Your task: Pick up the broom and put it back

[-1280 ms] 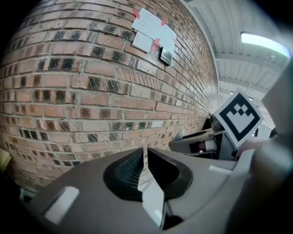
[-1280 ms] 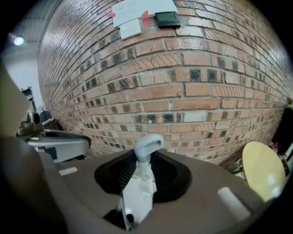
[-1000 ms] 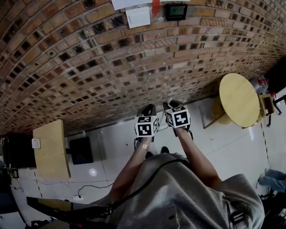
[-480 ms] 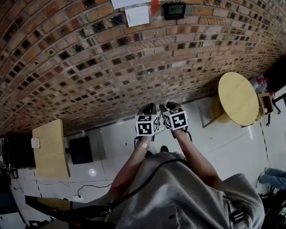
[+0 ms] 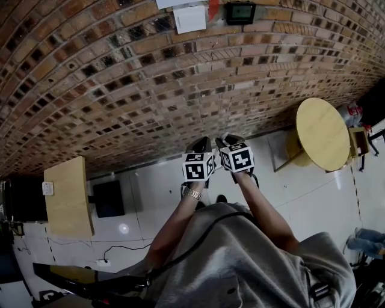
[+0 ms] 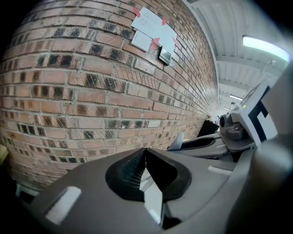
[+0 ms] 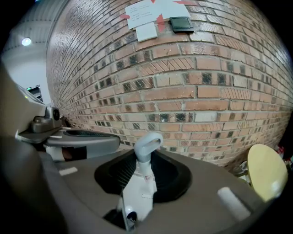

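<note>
The broom's pale grey handle (image 7: pixel 143 172), with a loop at its end, stands up between the jaws of my right gripper (image 7: pixel 145 157), which is shut on it. The rest of the broom is hidden below the gripper. In the left gripper view my left gripper (image 6: pixel 145 153) has its fingertips closed together; a pale sliver shows behind them and I cannot tell what it is. In the head view the left gripper (image 5: pixel 197 157) and the right gripper (image 5: pixel 234 150) are held side by side at waist height, pointing at the brick wall (image 5: pixel 150 90).
A round yellow table (image 5: pixel 322 133) stands at the right by the wall. A wooden cabinet (image 5: pixel 68 198) and a black box (image 5: pixel 109 199) sit at the left on the white tiled floor (image 5: pixel 156 186). Papers and a small black device (image 5: pixel 240 12) hang on the wall.
</note>
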Motion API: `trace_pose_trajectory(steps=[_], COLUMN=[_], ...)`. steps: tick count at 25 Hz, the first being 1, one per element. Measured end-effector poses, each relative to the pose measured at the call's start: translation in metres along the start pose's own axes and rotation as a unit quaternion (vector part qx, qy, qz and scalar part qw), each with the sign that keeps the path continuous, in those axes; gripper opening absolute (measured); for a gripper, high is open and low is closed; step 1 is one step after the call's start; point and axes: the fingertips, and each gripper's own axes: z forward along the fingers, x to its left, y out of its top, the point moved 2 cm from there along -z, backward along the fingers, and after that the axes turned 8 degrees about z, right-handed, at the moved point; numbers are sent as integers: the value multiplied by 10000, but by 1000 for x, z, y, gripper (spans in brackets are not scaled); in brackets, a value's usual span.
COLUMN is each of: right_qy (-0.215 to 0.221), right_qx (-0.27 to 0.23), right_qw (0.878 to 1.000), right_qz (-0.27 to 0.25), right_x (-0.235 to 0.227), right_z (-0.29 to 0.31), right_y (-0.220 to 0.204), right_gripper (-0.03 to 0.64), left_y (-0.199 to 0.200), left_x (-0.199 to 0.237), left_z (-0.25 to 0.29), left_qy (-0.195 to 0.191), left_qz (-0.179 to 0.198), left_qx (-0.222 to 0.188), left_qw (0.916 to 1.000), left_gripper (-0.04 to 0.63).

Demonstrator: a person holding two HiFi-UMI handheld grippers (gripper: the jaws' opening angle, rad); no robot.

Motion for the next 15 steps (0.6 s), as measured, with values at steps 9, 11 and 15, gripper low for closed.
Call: trace_pose_trajectory(steps=[9,11,15], right_qy=[-111,-54,17], right_qx=[233,348,515], right_qw=[9993,9991,9986], right_qz=[259,252,131], right_x=[-38,-44,-58], right_z=[46,65,110], right_y=[0,0,-1], right_gripper=[95,95,94], left_y=[-1,-3,-4], left_x=[15,20,28], left_z=[-7,-10,-15], left_qy=[194,263,353], left_qz=[38,25,-25], left_qx=[3,32,37], left_qw=[9998,9996,9994], left_gripper=[-32,-32,-32])
